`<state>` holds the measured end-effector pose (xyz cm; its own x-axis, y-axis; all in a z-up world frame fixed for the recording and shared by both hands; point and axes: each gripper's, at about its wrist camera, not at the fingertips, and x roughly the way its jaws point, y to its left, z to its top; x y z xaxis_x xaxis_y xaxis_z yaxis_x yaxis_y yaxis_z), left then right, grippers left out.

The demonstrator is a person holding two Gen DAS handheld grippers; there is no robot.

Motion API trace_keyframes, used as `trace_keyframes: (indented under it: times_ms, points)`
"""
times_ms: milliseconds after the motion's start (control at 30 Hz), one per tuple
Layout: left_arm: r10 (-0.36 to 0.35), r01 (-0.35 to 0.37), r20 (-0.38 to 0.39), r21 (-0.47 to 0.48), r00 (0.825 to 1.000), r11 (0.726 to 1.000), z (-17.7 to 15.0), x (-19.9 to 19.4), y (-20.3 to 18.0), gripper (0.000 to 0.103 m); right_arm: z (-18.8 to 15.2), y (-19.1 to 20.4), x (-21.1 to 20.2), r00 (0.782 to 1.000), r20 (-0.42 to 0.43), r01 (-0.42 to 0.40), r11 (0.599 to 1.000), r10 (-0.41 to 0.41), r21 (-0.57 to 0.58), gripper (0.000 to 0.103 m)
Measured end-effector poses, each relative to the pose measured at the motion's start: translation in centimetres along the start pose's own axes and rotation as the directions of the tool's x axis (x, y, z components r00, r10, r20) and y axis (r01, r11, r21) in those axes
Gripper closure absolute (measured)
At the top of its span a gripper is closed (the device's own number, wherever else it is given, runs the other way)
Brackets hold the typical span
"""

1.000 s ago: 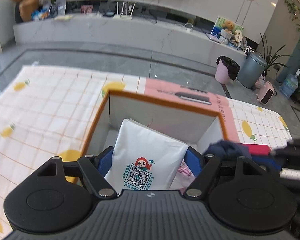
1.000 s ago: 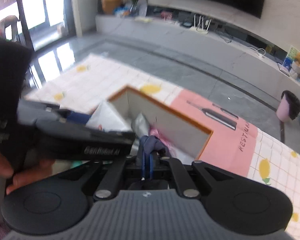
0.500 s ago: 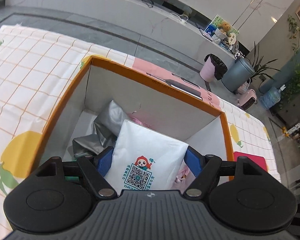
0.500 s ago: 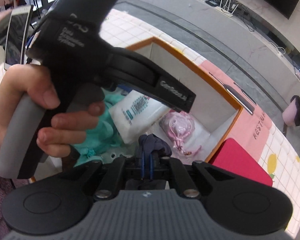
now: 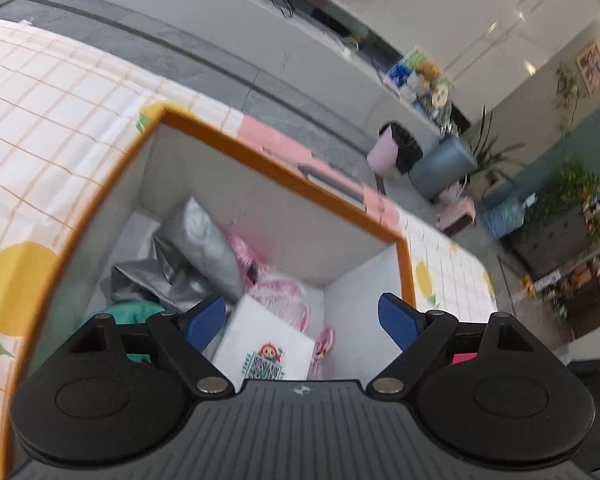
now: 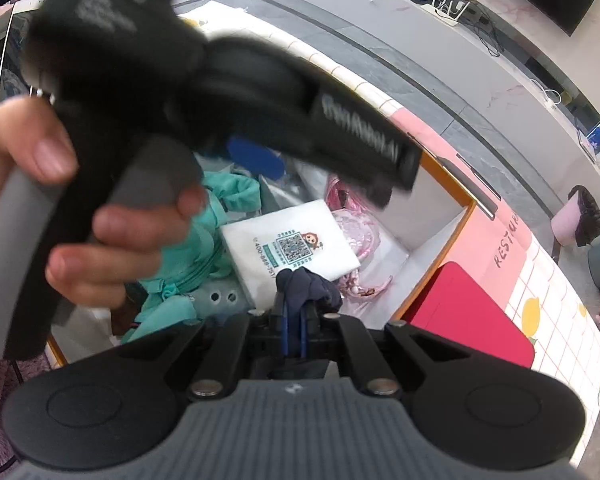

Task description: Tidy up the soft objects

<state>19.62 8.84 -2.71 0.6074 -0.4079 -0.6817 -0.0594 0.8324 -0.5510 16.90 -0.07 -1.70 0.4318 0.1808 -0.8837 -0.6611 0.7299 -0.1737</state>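
Note:
An orange-rimmed storage box [image 5: 260, 160] stands on the checked tablecloth. Inside lie a white packet with a QR code [image 5: 264, 344], a silver pouch [image 5: 204, 252], a pink item [image 5: 276, 292] and teal cloth [image 5: 132, 312]. My left gripper [image 5: 302, 322] is open above the white packet, which lies loose in the box [image 6: 292, 242]. My right gripper [image 6: 294, 316] is shut on a dark navy cloth [image 6: 306, 284] over the box's near side. The left gripper's body [image 6: 220, 92] and the hand holding it fill the upper left of the right wrist view.
A red flat item [image 6: 468, 312] lies on the tablecloth right of the box. A pink mat with lettering [image 6: 500, 236] lies beyond it. Bins and plants [image 5: 440, 164] stand on the floor past the table.
My left gripper opened and let go of the white packet, which now lies in the box. My right gripper moved over the box, still holding the navy cloth.

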Motion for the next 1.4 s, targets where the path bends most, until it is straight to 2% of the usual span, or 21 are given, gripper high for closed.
trace_keyframes:
  times_ms: [67, 133, 200, 333, 400, 433, 500, 567, 667, 833, 1000, 1100, 1200, 1300, 1400]
  points:
    - [0.006, -0.006, 0.031, 0.001, 1.000, 1.000, 0.1, -0.6, 0.1, 0.000, 0.0, 0.1, 0.0, 1.000, -0.003, 0.012, 1.000, -0.012, -0.007, 0.099]
    - [0.019, -0.020, 0.040, 0.024, 0.999, 1.000, 0.2, -0.8, -0.1, 0.000, 0.0, 0.4, 0.0, 0.999, -0.009, 0.041, 0.999, -0.041, -0.023, 0.093]
    - [0.031, -0.033, 0.041, 0.047, 0.999, 0.998, 0.1, -0.9, -0.3, 0.000, 0.0, 0.6, -0.3, 0.998, -0.005, 0.068, 0.997, -0.068, -0.030, 0.071]
    - [0.037, -0.039, 0.035, 0.081, 0.999, 0.996, -0.1, -0.9, -0.9, 0.000, -0.2, 0.9, -1.5, 0.998, 0.027, 0.064, 0.997, -0.064, -0.030, 0.054]
    - [0.034, -0.037, 0.034, 0.113, 0.999, 0.993, -0.2, -1.2, -1.3, 0.000, -0.3, 1.0, -2.0, 0.996, 0.044, 0.083, 0.996, -0.081, -0.033, 0.035]
    - [0.037, -0.042, 0.041, 0.128, 0.998, 0.991, -0.4, -1.4, -1.5, 0.000, -0.5, 1.1, -2.3, 0.994, 0.054, 0.093, 0.995, -0.091, -0.035, 0.031]
    - [0.053, -0.061, 0.058, 0.154, 0.997, 0.986, -0.7, -1.9, -1.9, 0.000, -0.9, 1.3, -2.8, 0.991, 0.077, 0.109, 0.993, -0.106, -0.033, 0.017]
    - [0.086, -0.098, 0.085, 0.141, 0.993, 0.985, -1.0, -2.4, -2.2, 0.000, -1.5, 1.2, -3.4, 0.987, 0.095, 0.131, 0.991, -0.130, -0.006, 0.010]
    - [0.157, -0.171, 0.113, 0.123, 0.981, 0.978, -1.1, -3.3, -2.9, 0.000, -2.9, 0.7, -4.4, 0.973, 0.128, 0.186, 0.981, -0.191, 0.051, 0.009]
    - [0.203, -0.235, 0.169, 0.201, 0.964, 0.951, -2.6, -5.6, -4.6, 0.000, -6.1, -1.2, -5.8, 0.935, 0.193, 0.255, 0.941, -0.298, 0.223, 0.008]
    - [0.239, -0.301, 0.241, 0.269, 0.941, 0.915, -5.4, -7.9, -7.3, 0.000, -10.4, -2.9, -6.9, 0.898, 0.258, 0.237, 0.887, -0.356, 0.397, 0.008]
    - [0.226, -0.302, 0.264, 0.297, 0.938, 0.906, -7.2, -8.7, -8.9, 0.000, -12.9, -2.6, -7.0, 0.872, 0.284, 0.253, 0.863, -0.399, 0.436, 0.008]
    - [0.178, -0.256, 0.247, 0.336, 0.952, 0.906, -9.1, -8.8, -10.2, 0.000, -15.0, -2.1, -6.7, 0.845, 0.306, 0.284, 0.853, -0.439, 0.439, 0.008]
    - [0.157, -0.247, 0.261, 0.363, 0.952, 0.898, -11.5, -8.6, -11.3, 0.000, -16.4, -1.9, -7.0, 0.829, 0.325, 0.282, 0.841, -0.456, 0.461, 0.008]
    - [0.176, -0.282, 0.284, 0.390, 0.942, 0.877, -13.6, -8.2, -11.9, 0.000, -17.3, -2.5, -7.2, 0.828, 0.334, 0.242, 0.825, -0.450, 0.511, 0.008]
